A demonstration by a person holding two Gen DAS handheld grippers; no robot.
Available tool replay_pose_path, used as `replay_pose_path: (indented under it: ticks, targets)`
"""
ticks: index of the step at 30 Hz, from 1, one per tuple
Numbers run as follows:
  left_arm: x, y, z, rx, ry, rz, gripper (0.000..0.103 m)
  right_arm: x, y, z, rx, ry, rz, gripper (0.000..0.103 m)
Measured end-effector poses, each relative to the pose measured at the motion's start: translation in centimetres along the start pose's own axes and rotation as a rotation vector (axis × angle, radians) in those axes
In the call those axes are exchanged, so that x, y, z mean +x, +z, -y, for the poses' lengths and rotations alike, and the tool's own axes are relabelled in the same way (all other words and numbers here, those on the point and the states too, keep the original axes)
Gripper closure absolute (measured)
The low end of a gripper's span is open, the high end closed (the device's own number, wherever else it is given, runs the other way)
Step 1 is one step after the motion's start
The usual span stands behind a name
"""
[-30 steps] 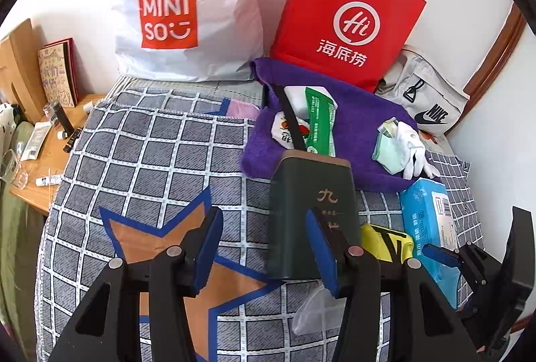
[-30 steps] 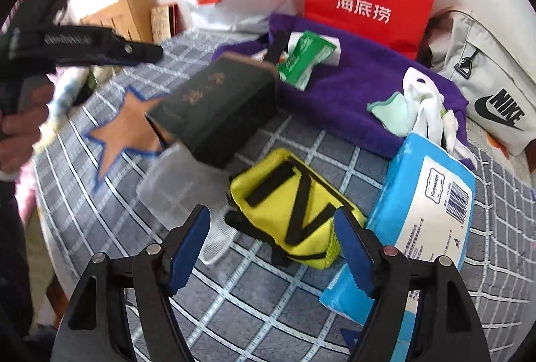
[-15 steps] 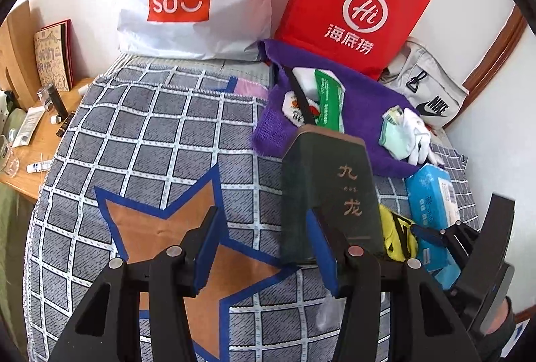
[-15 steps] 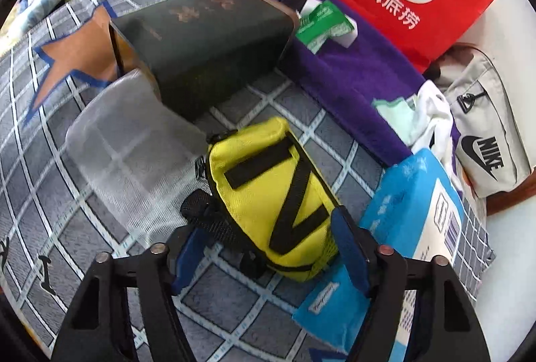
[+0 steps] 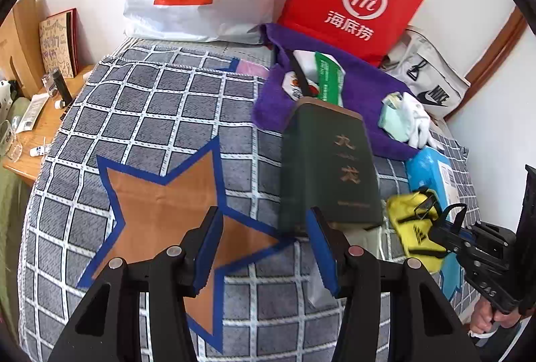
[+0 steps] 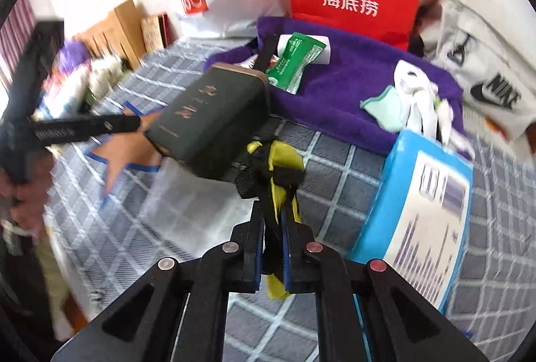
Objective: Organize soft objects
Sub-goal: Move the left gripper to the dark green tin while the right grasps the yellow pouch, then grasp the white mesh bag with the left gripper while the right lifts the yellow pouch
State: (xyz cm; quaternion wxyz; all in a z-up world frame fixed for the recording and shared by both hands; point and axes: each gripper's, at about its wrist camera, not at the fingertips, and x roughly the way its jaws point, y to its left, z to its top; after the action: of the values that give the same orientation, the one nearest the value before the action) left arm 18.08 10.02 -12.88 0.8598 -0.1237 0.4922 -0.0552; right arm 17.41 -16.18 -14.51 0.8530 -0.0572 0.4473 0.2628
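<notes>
Yellow pouch (image 6: pixel 281 167) is pinched flat in the right gripper (image 6: pixel 272 248), just beside the dark green box (image 6: pixel 214 121). Left gripper (image 5: pixel 264 248) is wide open, holding nothing. Early stage, I'd say: socks (image 6: pixel 415 94), green packet (image 6: pixel 294 60) on the purple towel (image 6: pixel 351 100), blue wipes pack (image 6: pixel 425 208) near right. Bag contents not visible.

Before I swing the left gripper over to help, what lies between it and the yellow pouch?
In the left wrist view, the dark green box stands between the left gripper and the yellow pouch, which the right gripper pinches.
</notes>
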Motion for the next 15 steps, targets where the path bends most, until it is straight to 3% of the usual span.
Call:
replay_pose_path:
  ticks: [12,15]
  targets:
    - [-2.3,-3.5,2.5,0.037,0.016,-0.001,0.054,-2.7,-4.4,-0.4,0.059,0.039,0.027,0.097]
    - [-2.5,-4.2,2.6,0.032,0.023,-0.008,0.054,-2.1,-4.7,-0.6,0.041,0.014,0.025,0.086]
